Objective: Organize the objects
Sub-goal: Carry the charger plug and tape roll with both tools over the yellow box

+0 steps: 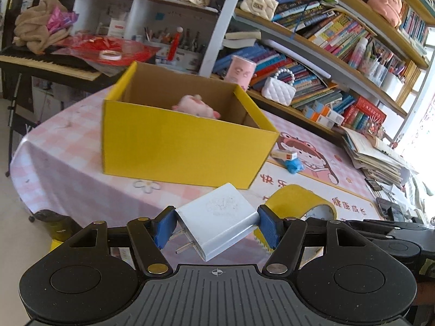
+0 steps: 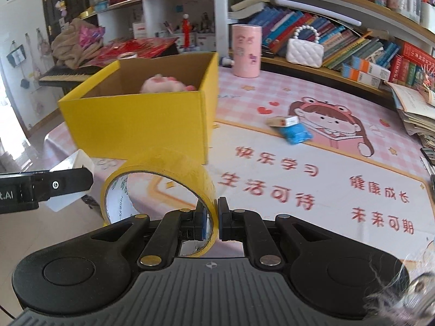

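My left gripper (image 1: 216, 226) is shut on a white plug charger (image 1: 220, 217), held above the table in front of an open yellow cardboard box (image 1: 174, 144). A pink plush toy (image 1: 197, 106) lies inside the box. My right gripper (image 2: 210, 218) is shut on the wall of a yellow tape roll (image 2: 160, 182), just right of the box (image 2: 141, 119). The tape roll (image 1: 301, 199) also shows in the left wrist view. The charger (image 2: 72, 164) and the left gripper's black body show at the left of the right wrist view.
A small white-orange box (image 2: 282, 121) and a blue packet (image 2: 297, 134) lie on the pink cartoon tablecloth (image 2: 326, 179). A pink cylinder (image 2: 246, 50) stands behind the box. Bookshelves, a white purse (image 2: 304, 51) and a paper stack (image 1: 375, 157) line the far right. A keyboard (image 1: 46, 63) stands left.
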Demonstrator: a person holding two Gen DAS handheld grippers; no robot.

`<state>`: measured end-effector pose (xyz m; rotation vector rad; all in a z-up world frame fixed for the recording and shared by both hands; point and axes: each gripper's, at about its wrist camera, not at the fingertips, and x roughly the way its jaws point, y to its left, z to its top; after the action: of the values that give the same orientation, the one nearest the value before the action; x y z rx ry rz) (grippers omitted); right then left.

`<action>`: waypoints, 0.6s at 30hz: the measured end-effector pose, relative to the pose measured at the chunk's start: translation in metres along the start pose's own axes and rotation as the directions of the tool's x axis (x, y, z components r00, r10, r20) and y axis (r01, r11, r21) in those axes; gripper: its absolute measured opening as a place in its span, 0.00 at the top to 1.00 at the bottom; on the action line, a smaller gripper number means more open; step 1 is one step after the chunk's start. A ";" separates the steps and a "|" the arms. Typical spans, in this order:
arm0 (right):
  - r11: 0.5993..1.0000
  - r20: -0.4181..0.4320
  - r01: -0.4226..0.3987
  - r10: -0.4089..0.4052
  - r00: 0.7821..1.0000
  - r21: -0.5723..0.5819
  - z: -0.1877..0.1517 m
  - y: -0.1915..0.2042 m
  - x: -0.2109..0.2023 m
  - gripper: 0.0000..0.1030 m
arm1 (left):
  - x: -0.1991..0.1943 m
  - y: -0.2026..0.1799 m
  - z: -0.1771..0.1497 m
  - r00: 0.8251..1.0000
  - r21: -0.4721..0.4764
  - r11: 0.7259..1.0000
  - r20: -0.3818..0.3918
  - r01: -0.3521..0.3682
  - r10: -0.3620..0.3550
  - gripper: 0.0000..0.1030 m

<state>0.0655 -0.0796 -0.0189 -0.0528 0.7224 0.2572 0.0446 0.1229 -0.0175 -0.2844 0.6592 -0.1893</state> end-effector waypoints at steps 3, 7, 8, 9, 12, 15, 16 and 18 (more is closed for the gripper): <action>1.000 0.008 -0.002 0.002 1.000 -0.002 -0.002 0.016 -0.003 0.93 | -0.010 0.010 0.000 1.000 0.006 1.000 0.013 0.002 -0.002 0.37; 1.000 0.021 0.000 0.000 1.000 -0.001 -0.003 0.030 -0.007 0.93 | -0.021 0.022 0.001 0.999 0.012 1.000 0.032 0.005 -0.006 0.37; 1.000 0.023 0.000 0.000 1.000 -0.002 -0.003 0.034 -0.007 0.93 | -0.023 0.024 0.001 0.999 0.014 1.000 0.035 0.007 -0.007 0.37; 1.000 0.025 0.001 -0.001 1.000 -0.002 -0.004 0.037 -0.008 0.93 | -0.025 0.026 0.002 0.999 0.017 1.000 0.038 0.008 -0.009 0.37; 1.000 0.031 0.003 -0.003 1.000 -0.003 -0.004 0.046 -0.009 0.93 | -0.028 0.031 0.003 0.999 0.025 1.000 0.044 0.014 -0.015 0.37; 1.000 0.035 0.006 -0.006 0.999 -0.004 -0.002 0.052 -0.010 0.93 | -0.032 0.036 0.005 0.998 0.029 0.999 0.053 0.019 -0.021 0.37; 1.000 0.036 0.006 -0.006 0.999 -0.005 -0.002 0.054 -0.010 0.93 | -0.033 0.038 0.006 0.998 0.029 0.999 0.056 0.020 -0.022 0.37; 1.000 0.041 0.007 -0.006 0.999 -0.005 0.000 0.057 -0.010 0.93 | -0.034 0.040 0.008 0.998 0.029 0.999 0.064 0.023 -0.025 0.37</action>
<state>0.0437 -0.0268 -0.0097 -0.0547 0.6811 0.2532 0.0263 0.1710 -0.0046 -0.2700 0.5893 -0.2113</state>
